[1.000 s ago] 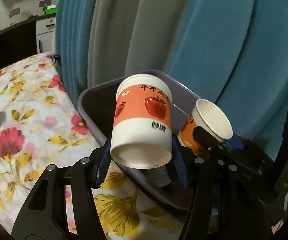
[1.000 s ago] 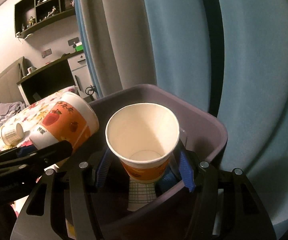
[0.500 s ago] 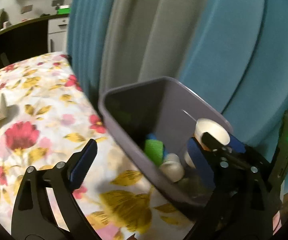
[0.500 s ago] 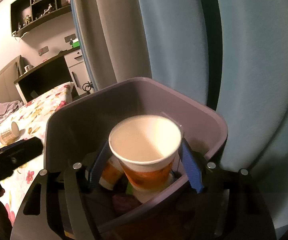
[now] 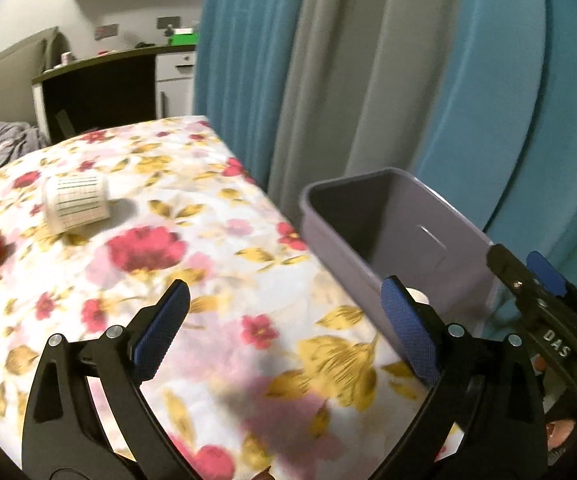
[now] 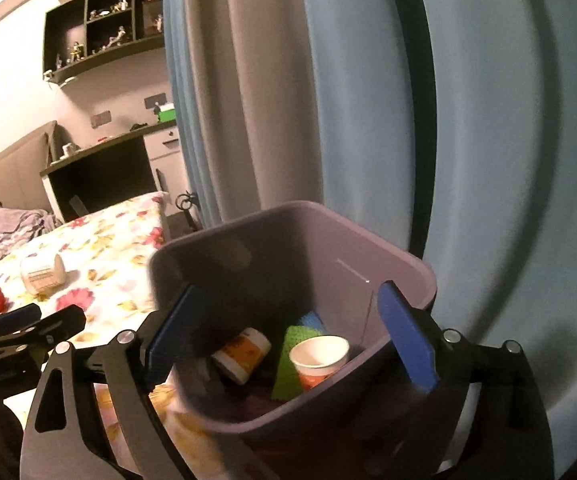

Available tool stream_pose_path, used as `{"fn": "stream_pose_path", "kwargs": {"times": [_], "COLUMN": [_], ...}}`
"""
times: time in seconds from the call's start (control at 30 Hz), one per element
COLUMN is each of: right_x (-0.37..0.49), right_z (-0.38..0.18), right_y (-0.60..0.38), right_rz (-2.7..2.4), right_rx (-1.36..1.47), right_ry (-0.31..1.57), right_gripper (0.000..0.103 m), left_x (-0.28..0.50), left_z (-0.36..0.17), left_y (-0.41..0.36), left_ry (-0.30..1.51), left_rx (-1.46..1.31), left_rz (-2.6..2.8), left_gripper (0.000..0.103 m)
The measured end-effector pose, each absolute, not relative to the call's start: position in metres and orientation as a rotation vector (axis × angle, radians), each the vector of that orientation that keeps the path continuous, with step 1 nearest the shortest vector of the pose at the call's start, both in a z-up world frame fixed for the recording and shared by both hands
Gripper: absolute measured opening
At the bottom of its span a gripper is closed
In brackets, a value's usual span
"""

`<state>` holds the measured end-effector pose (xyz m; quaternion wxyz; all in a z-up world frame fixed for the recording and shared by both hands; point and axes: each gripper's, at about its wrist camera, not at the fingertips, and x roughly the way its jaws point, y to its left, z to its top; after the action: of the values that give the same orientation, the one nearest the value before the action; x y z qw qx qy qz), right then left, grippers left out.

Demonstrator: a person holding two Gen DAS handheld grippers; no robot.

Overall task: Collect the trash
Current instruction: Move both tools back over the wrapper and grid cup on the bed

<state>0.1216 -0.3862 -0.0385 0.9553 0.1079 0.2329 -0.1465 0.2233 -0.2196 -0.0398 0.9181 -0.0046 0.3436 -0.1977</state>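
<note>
A purple bin (image 6: 388, 256) by the floral bedspread (image 5: 208, 264) holds two paper cups (image 6: 320, 356), its bottom dim. Right gripper (image 6: 288, 332) is opening, left gripper (image 5: 284, 328) spread, both empty; a checked cup (image 5: 76, 202) lies far left.
</note>
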Motion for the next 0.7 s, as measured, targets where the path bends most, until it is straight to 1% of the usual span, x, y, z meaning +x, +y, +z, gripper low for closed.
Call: {"fn": "stream_pose_path", "kwargs": {"times": [0.13, 0.7], "right_x": [0.116, 0.135], "right_z": [-0.031, -0.012], "right_y": [-0.371, -0.269], "right_rz": [-0.287, -0.117], "right_rx": [0.223, 0.180], "right_ry": [0.456, 0.432], "right_gripper": [0.094, 0.095], "left_x": [0.215, 0.199], "left_z": [-0.033, -0.024], "left_y": [-0.197, -0.080], "left_ry": [0.696, 0.665], "left_rx": [-0.007, -0.055], "left_rz": [-0.354, -0.172], "left_gripper": [0.095, 0.095]}}
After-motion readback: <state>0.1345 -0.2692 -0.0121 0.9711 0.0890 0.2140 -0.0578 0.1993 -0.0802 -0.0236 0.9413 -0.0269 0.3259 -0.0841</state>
